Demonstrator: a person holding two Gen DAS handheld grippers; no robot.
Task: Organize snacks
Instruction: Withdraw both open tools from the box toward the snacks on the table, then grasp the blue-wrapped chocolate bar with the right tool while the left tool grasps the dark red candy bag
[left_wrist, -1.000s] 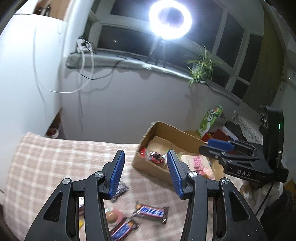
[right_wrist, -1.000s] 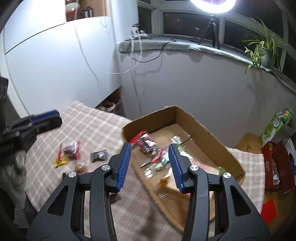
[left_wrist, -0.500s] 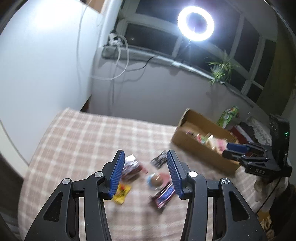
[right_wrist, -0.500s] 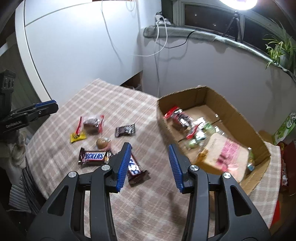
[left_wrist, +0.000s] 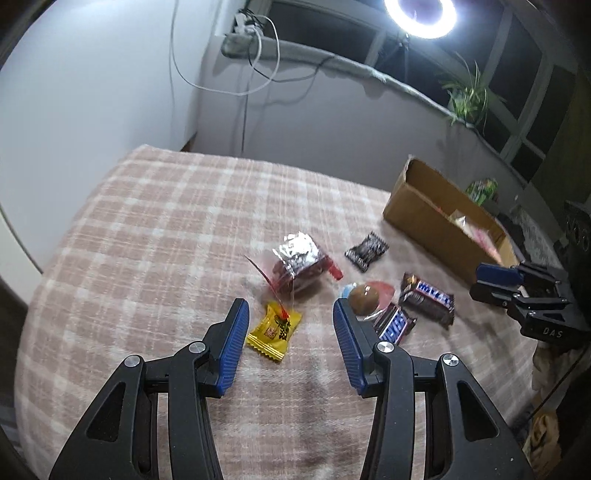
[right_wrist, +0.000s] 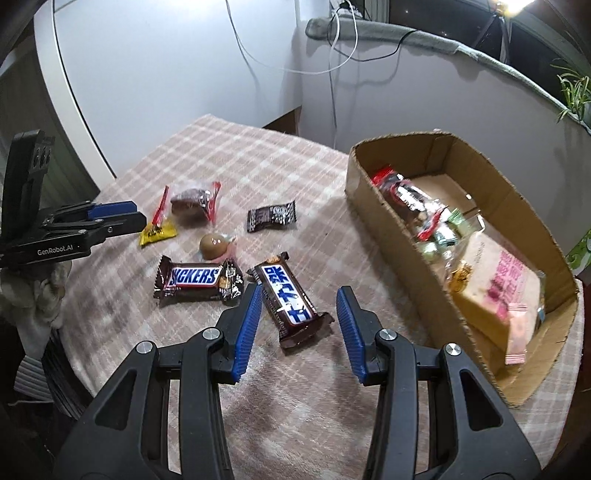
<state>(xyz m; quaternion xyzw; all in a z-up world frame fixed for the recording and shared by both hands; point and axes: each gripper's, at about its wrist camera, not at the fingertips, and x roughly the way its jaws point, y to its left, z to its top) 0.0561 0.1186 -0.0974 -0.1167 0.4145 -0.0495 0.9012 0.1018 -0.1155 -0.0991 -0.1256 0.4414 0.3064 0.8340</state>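
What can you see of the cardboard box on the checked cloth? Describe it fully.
The cardboard box is a shallow, open-topped brown tray of plain corrugated card with rough-cut rims. It sits flat on the checked cloth, to the right of the loose snacks. Inside lie clear-wrapped sweets and a pale packet with pink print.

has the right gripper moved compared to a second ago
Yes. The right gripper swung from over the cardboard box leftward to the Snickers bar on the cloth.
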